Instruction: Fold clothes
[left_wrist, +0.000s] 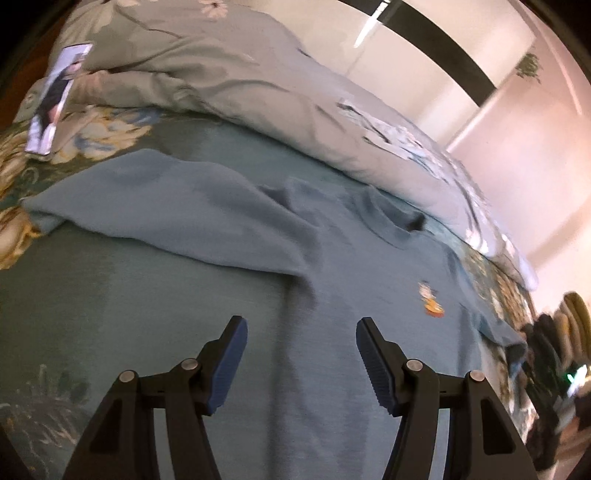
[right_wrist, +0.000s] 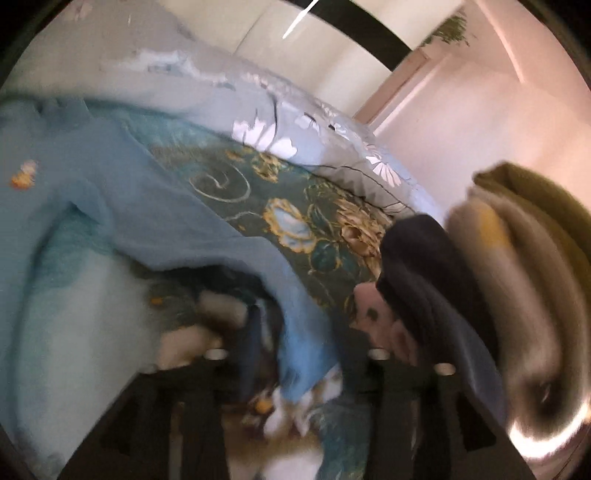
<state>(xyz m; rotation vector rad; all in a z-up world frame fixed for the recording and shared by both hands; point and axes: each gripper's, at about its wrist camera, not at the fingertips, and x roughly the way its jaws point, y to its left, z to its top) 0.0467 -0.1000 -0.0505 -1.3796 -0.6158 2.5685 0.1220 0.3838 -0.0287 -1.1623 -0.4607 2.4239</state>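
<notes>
A pale blue long-sleeved sweater (left_wrist: 332, 266) with a small orange emblem on its chest lay spread across the teal floral bedsheet (left_wrist: 110, 295), below a rumpled grey flowered duvet (left_wrist: 221, 74). The left gripper (left_wrist: 301, 363) hovered over its body, jaws apart and empty. The right gripper (right_wrist: 295, 354) was badly blurred; a sleeve end lay between its fingers, though I couldn't tell whether they pinched it. Folded garments (right_wrist: 517, 258) were stacked nearby.
</notes>
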